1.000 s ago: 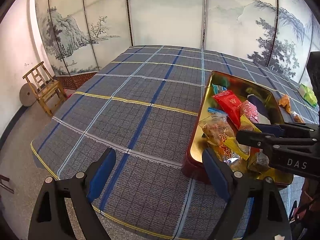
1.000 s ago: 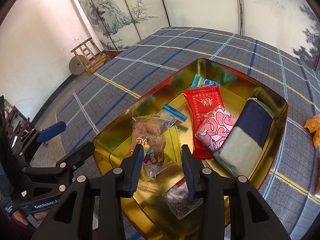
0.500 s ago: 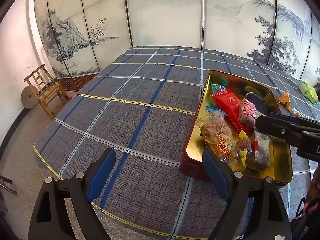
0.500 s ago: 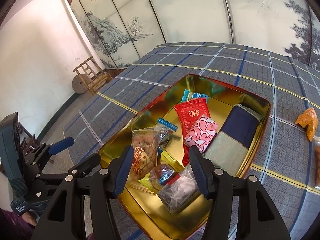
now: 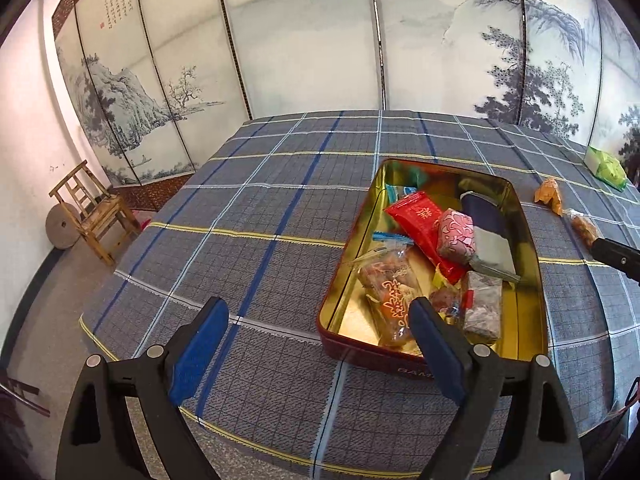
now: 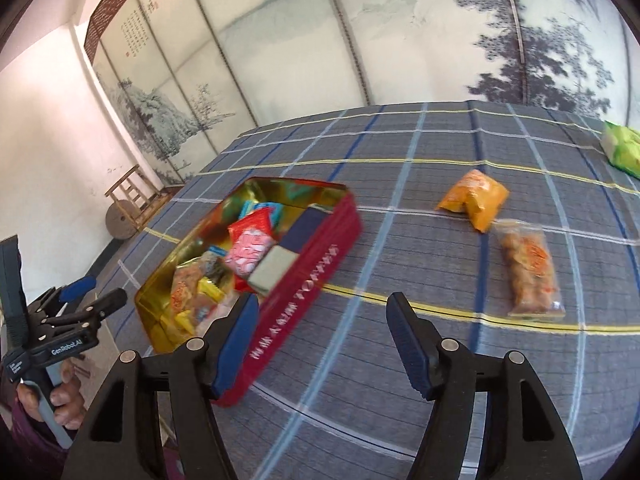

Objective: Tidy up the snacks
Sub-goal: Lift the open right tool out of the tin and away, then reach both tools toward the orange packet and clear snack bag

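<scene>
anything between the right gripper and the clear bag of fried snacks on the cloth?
Nothing: only bare plaid cloth between the right gripper and the clear snack bag, per the right wrist view.

Bright, even daylight, soft shadows — glare on the gold tin, motion blur in the right wrist view, heavy fisheye bending with dark corners.

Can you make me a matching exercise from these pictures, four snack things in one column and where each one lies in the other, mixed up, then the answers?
1. red packet
2. orange packet
3. green packet
4. clear bag of brown snacks

A. on the cloth, far right corner
B. inside the tin
C. on the cloth, on a yellow stripe, nearest the right gripper
D. on the cloth, just beyond the clear bag

Pairs: 1-B, 2-D, 3-A, 4-C
</scene>
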Available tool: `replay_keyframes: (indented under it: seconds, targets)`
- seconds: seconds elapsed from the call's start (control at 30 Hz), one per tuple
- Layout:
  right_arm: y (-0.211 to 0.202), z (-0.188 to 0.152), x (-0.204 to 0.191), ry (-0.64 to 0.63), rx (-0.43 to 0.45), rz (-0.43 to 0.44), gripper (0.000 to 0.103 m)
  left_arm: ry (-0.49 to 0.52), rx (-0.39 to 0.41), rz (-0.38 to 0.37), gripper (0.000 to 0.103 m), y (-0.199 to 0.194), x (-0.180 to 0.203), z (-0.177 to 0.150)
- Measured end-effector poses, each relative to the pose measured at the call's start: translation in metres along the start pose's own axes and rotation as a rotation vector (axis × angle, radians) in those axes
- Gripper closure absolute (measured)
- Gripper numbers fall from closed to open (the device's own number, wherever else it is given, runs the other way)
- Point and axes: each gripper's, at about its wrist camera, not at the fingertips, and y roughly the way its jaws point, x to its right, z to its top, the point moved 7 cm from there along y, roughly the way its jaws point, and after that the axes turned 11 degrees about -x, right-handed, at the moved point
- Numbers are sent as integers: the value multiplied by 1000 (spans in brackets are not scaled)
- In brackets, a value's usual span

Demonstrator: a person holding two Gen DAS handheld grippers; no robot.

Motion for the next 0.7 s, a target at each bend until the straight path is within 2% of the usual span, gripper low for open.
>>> replay_keyframes:
  seconds: [0.2,0.47,0.7]
  targets:
    - [-34,-15,85,118,44,-124,31,68,19,17,12,-12,33,10]
    - [-63,-35,175,180,61,-304,27,199,39,31,10,-21,95,26]
    - [-69,-39,222,224,61,-338,24,316,41,14,9,-19,157,47]
